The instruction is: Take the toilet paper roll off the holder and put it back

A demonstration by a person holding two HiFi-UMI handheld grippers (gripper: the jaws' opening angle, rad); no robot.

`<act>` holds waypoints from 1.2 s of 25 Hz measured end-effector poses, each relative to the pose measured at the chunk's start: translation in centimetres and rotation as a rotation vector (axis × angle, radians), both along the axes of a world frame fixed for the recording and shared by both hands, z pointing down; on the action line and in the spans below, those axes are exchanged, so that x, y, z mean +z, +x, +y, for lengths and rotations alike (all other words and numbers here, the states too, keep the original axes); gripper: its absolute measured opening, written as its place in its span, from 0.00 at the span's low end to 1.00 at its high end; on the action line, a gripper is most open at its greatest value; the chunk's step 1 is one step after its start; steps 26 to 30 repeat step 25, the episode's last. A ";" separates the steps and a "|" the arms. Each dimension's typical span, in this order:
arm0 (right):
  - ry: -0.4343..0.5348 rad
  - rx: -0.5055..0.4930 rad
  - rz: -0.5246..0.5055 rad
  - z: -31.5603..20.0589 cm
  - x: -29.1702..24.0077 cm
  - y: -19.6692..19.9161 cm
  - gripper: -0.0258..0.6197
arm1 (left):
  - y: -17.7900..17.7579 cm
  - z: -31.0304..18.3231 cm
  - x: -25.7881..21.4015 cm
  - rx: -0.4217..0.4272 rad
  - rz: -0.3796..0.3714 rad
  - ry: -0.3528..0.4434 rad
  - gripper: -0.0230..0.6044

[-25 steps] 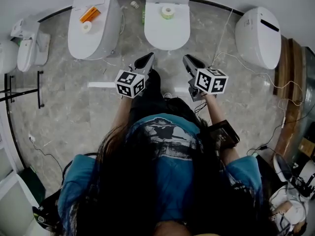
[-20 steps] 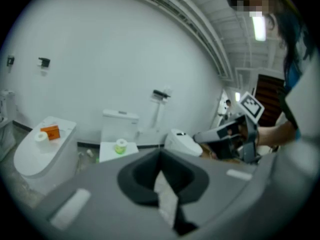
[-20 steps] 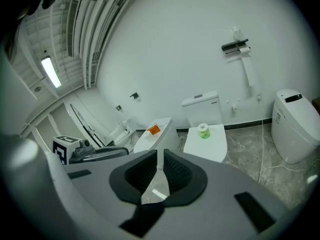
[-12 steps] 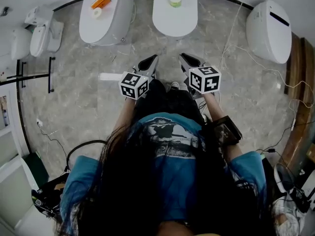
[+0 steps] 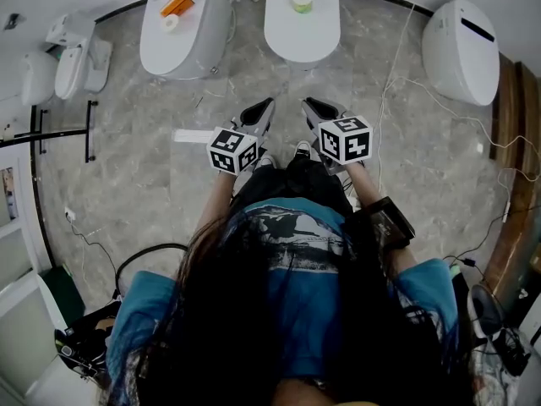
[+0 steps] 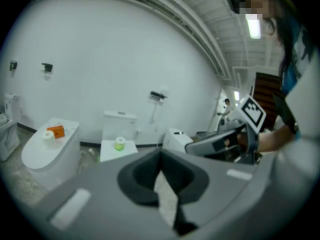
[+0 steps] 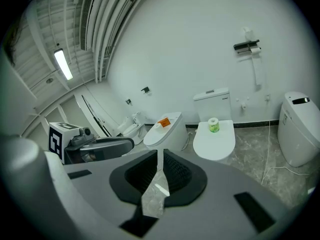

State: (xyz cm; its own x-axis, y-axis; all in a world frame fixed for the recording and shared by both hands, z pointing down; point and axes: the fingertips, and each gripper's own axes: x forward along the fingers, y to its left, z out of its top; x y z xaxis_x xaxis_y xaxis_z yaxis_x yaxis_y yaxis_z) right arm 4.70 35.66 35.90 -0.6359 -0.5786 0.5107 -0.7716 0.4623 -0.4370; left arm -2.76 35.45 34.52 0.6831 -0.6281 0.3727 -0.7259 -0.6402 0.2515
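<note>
Tiled bathroom showroom, white wall ahead. Left gripper [image 5: 267,105] and right gripper [image 5: 309,105] are both riding with jaws together, gripping nothing. Toilet paper roll [image 7: 255,49] is hanging on the wall holder [image 7: 246,45], well ahead and above, right of the middle toilet [image 7: 214,141]; right gripper looks nearer. Roll is showing tiny, axis unclear; head view is cutting it off.
</note>
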 end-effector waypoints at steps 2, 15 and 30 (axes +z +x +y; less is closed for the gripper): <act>-0.005 0.004 0.006 0.6 0.0 -0.3 0.11 | -0.2 0.6 0.1 0.005 0.003 -0.003 0.02; -0.010 0.021 0.049 2.9 0.1 -3.2 0.10 | -2.1 2.6 -0.4 0.053 0.023 0.016 0.02; -0.002 0.027 0.047 3.9 -0.3 -5.4 0.10 | -3.8 3.4 -1.1 0.071 0.029 0.036 0.02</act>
